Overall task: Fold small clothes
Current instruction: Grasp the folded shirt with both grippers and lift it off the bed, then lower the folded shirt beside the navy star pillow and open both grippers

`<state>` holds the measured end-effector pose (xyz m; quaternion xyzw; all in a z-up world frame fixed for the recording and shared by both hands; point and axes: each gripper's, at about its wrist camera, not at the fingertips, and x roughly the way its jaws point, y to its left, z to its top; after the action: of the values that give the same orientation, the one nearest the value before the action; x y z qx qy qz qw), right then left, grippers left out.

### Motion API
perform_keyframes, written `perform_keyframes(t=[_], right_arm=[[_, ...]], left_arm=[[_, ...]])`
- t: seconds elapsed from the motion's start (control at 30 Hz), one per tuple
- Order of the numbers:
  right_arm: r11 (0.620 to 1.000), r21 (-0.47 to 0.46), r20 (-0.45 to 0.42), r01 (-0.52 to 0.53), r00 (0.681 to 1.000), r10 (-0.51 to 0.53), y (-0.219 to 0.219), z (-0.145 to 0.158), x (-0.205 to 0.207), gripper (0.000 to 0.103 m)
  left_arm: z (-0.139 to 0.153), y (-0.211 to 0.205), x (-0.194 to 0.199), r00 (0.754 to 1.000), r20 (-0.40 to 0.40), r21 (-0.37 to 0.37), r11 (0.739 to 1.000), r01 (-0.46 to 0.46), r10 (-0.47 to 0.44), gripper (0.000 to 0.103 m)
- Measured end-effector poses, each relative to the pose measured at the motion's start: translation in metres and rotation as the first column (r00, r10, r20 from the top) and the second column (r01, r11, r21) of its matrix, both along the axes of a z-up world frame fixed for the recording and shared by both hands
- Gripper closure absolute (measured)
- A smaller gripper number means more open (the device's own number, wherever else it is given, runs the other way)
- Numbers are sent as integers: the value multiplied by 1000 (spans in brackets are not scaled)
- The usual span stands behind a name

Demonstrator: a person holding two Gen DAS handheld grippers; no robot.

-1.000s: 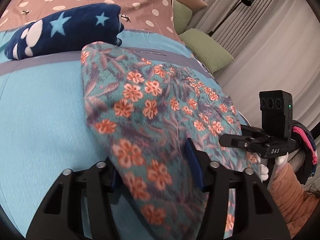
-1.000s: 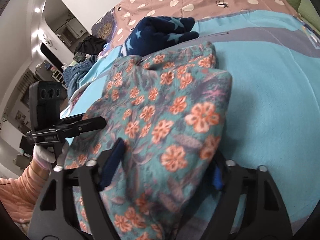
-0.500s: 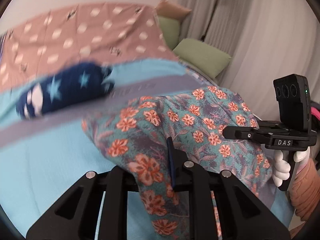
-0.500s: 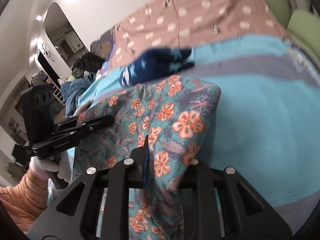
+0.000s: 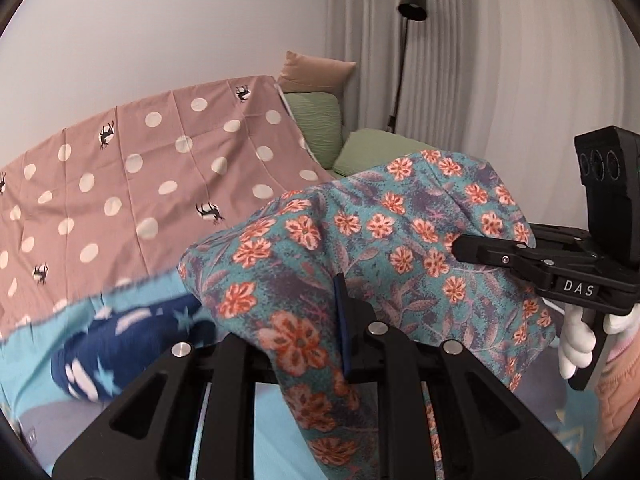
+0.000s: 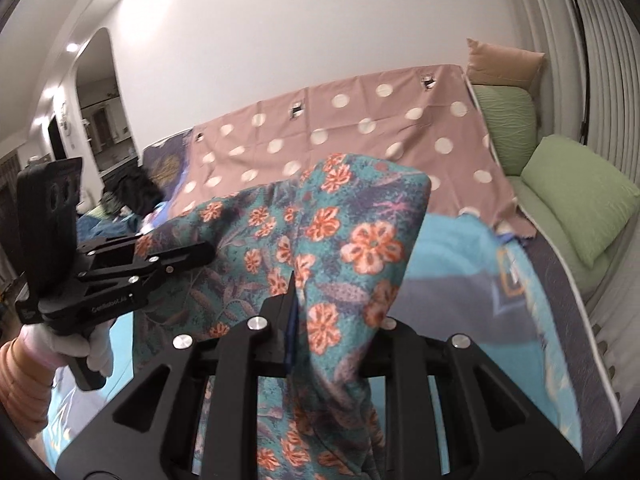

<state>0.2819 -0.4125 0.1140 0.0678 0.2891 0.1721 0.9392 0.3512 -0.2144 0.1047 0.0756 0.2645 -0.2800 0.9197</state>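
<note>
While pinched by both grippers (image 5: 320, 320) (image 6: 316, 316), floral garment (image 5: 400, 248) aloft.

both wrist cams close behind floral cloth (image 5: 392, 240), facing bed's (image 6: 460, 264) headboard end.

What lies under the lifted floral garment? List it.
Below the floral garment, held up by the left gripper and right gripper, lie the turquoise blanket and a navy star-print cloth, partly covered by the garment.
</note>
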Motion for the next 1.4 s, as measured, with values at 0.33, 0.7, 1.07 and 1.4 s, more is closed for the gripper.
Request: perform_keyframes(t=[0.33,0.7,1.07,1.4], right_arm=[[975,-39,-188,221,956,-224,-25,-115,152,44],[927,166,-397,337,883,-250,-69,-227,123,55],[952,-130,-302,276,904,-303,-29,-202,49,55],[954,-153,-158,257,947,-280,17,-144,-95,38]], left_arm=[[-124,-12,127,948,-107,219,937,-272,300,43],[-197,11,103,928,-261,243,948,-204,266,42],[-179,10,40,960,-195,215,964,-157,200,41],[-127,35,-88,992,-53,123,987,-107,114,12]])
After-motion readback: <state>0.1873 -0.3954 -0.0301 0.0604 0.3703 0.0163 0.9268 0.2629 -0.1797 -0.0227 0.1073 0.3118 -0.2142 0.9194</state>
